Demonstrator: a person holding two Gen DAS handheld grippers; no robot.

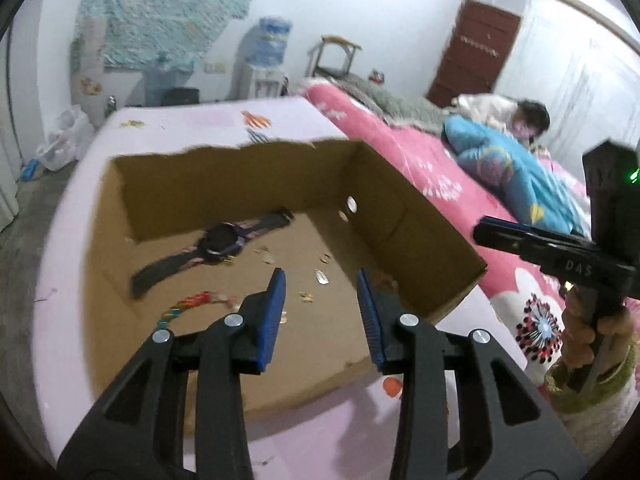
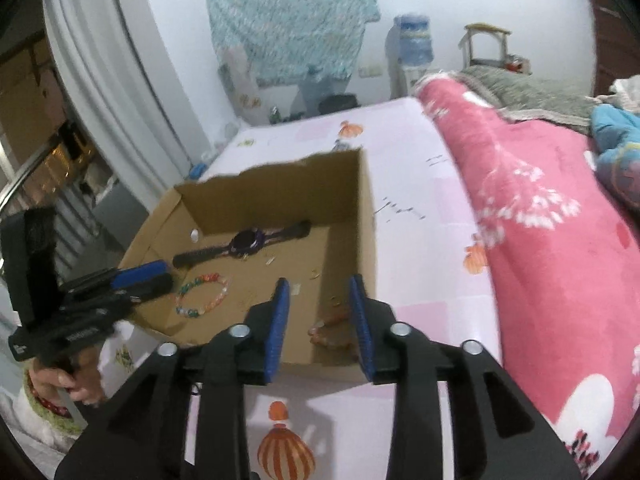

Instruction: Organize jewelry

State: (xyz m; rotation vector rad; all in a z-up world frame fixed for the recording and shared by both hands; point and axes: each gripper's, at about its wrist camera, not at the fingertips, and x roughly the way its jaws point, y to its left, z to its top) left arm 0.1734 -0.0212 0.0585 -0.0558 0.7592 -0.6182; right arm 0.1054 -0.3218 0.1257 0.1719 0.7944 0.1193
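Inside cardboard box (image 2: 280,196): watch (image 2: 244,244) near far wall, beaded bracelet (image 2: 202,294) nearer. Left tool (image 1: 320,304) and right tool (image 2: 318,314) above box, both apart, empty.

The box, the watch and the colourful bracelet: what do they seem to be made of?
Box: plain brown cardboard, matte, with a torn rim. Watch: dark glossy face, probably glass; matte black strap, maybe rubber or plastic. Bracelet: shiny multicoloured beads, likely plastic or glass; too blurred to tell.
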